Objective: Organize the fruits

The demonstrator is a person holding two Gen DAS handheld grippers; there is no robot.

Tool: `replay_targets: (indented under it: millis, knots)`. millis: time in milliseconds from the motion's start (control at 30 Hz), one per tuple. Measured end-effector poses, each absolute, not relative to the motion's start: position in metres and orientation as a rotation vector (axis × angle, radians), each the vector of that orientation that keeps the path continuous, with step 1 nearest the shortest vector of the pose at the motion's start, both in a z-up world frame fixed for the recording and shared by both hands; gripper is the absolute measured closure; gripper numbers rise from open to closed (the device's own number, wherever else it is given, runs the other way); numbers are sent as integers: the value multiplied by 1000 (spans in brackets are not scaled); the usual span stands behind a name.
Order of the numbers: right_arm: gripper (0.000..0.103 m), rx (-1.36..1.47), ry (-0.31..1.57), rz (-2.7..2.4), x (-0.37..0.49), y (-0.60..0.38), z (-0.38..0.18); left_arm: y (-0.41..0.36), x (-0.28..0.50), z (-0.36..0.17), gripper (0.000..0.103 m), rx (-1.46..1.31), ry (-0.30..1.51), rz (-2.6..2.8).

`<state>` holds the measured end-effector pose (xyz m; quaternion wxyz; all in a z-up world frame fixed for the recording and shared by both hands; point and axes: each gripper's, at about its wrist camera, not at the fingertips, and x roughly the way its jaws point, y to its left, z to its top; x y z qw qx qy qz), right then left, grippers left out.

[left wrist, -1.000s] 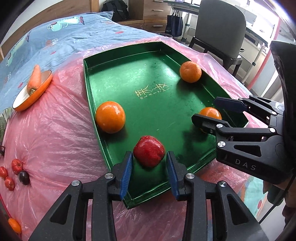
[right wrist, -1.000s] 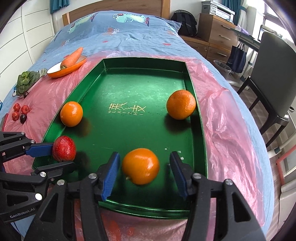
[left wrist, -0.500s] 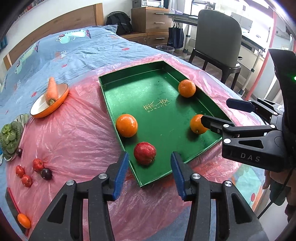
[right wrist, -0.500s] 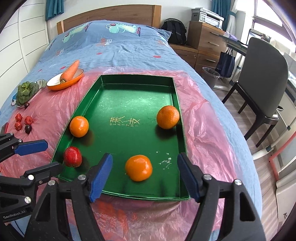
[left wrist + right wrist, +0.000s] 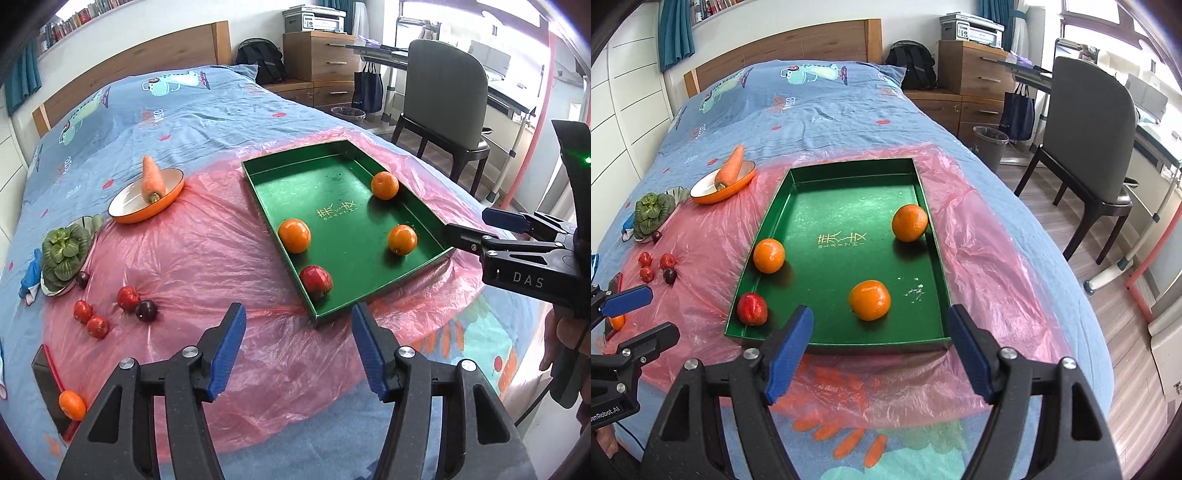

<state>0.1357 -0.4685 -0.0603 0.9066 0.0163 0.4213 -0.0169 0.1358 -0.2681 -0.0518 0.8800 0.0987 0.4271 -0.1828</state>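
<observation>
We hold both grippers spread and empty, left gripper [image 5: 298,347] just opened wider, right gripper [image 5: 879,347] wide too. Loose small fruits [image 5: 127,297] lie on the pink plastic, left of the green tray [image 5: 271,218]; left hand is nearer.

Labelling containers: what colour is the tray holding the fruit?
Green, with gold lettering; the tray shows best in the right wrist view.
</observation>
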Motion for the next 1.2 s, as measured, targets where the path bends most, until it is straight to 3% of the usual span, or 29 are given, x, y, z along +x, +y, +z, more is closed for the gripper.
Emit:
replay_targets:
  millis: [700, 1200]
  knots:
    - [0, 14, 742, 91, 50, -393, 9, -161, 52, 5, 49, 141, 784, -200]
    - [0, -45, 701, 171, 6, -331, 21, -96, 16, 7, 49, 82, 755, -62]
